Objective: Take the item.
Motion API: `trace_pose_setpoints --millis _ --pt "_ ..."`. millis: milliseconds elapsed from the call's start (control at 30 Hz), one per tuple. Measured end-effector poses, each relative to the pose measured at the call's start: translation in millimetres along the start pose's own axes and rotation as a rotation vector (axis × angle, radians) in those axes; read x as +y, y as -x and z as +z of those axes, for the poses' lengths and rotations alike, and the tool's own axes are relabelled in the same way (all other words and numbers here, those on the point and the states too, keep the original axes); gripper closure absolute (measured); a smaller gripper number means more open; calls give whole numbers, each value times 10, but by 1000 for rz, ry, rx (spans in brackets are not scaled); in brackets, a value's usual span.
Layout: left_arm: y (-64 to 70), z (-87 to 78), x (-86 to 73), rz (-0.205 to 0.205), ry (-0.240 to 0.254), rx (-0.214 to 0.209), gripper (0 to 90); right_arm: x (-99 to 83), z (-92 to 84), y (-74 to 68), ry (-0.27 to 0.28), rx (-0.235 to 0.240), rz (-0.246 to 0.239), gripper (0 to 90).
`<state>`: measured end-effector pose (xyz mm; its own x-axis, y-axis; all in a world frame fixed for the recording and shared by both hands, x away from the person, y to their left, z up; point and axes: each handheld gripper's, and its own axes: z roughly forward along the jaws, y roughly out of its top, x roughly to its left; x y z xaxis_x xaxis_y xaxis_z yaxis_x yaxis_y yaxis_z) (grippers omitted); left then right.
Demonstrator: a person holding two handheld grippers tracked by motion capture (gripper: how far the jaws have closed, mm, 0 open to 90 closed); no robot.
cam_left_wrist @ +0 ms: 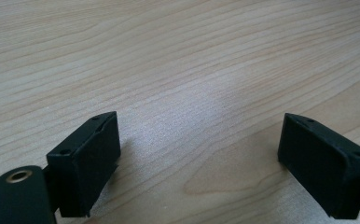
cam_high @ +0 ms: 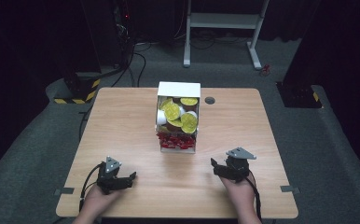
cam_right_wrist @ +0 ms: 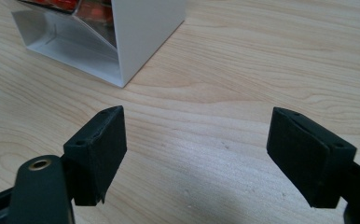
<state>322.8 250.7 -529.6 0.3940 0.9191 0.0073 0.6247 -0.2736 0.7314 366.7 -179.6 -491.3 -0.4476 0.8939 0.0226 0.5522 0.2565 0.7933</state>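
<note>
The white dispenser box (cam_high: 178, 89) is not yet approached — both grippers, left (cam_high: 122, 180) and right (cam_high: 221, 169), are held wide open and empty, so a reach seems needed.

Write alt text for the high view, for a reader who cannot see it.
A white open-fronted box stands mid-table, filled with yellow-lidded cups above and red packets below. Nearer the camera, a person's hands rest on the wooden table, holding the left gripper and right gripper, both apart from the box.
</note>
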Motion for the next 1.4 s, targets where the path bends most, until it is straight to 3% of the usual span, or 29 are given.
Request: trace_pose_setpoints --millis 533,700,933,1400 --pt "-2 63 57 18 -1 -23 123 240 -112 -119 46 10 -1 278" --pt "-1 73 69 24 -4 -27 123 267 -124 -144 44 6 32 301" --pt "8 64 58 22 1 -24 128 326 -114 -195 49 4 36 348" --pt "5 62 57 25 1 -30 129 486 -49 -310 78 31 9 397"
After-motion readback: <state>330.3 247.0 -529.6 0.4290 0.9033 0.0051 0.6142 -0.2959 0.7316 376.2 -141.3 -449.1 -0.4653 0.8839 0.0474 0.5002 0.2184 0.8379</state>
